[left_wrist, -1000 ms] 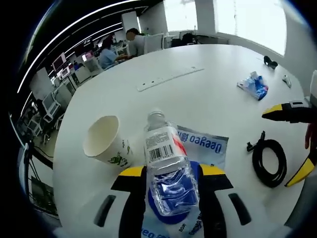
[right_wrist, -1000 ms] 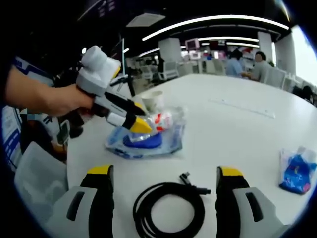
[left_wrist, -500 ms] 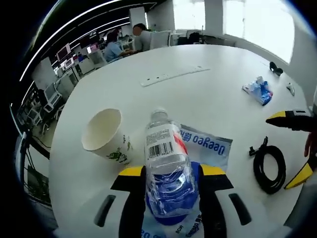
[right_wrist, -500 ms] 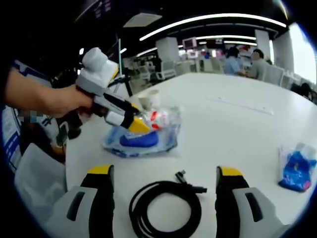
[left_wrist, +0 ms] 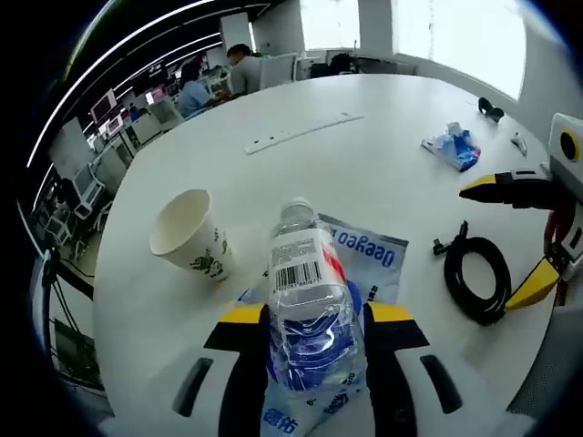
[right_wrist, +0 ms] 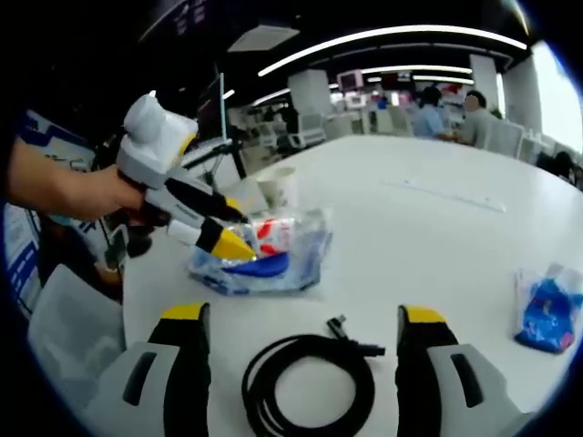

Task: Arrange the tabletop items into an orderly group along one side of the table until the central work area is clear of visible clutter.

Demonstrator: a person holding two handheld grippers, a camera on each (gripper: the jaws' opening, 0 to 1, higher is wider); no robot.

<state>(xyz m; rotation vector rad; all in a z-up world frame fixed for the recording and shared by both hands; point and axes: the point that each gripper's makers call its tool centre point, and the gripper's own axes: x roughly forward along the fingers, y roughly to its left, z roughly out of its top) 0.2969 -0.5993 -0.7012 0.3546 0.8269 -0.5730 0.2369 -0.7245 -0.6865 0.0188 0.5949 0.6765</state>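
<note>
**Q:** Left gripper (left_wrist: 305, 319) — what are you holding, and what has changed over the last second?

**A:** Your left jaws are closed on the plastic water bottle (left_wrist: 305, 291), clamped low on its body with the cap end pointing away from you. A second ago the bottle lay pressed over the blue circle of the blue-and-white plastic bag (left_wrist: 364, 264); now, in the right gripper view, the bottle (right_wrist: 269, 235) rides a little above the bag (right_wrist: 264, 264) in the left gripper (right_wrist: 223, 238), so you appear to have begun lifting it clear. The bag itself stays flat on the white table (left_wrist: 364, 155).

**Q:** And the right gripper (right_wrist: 305, 350)?

**A:** Its jaws stand wide apart, holding nothing, one on each side of the coiled black cable (right_wrist: 310, 382), which lies on the table between them. That framing matches the earlier pictures — you have hovered, not grasped.

**Q:** What does this mean for the task?

**A:** Judged from the layout, the work is at an early stage. The paper cup (left_wrist: 187, 241) stands just beside the bag, so cup, bag and bottle already form a loose cluster near one edge. The cable (left_wrist: 474, 273) lies near them, the small blue wrapper (left_wrist: 451, 147) well apart. Setting the bottle upright by the cup, then bringing in the cable and wrapper, would likely clear the centre.
</note>
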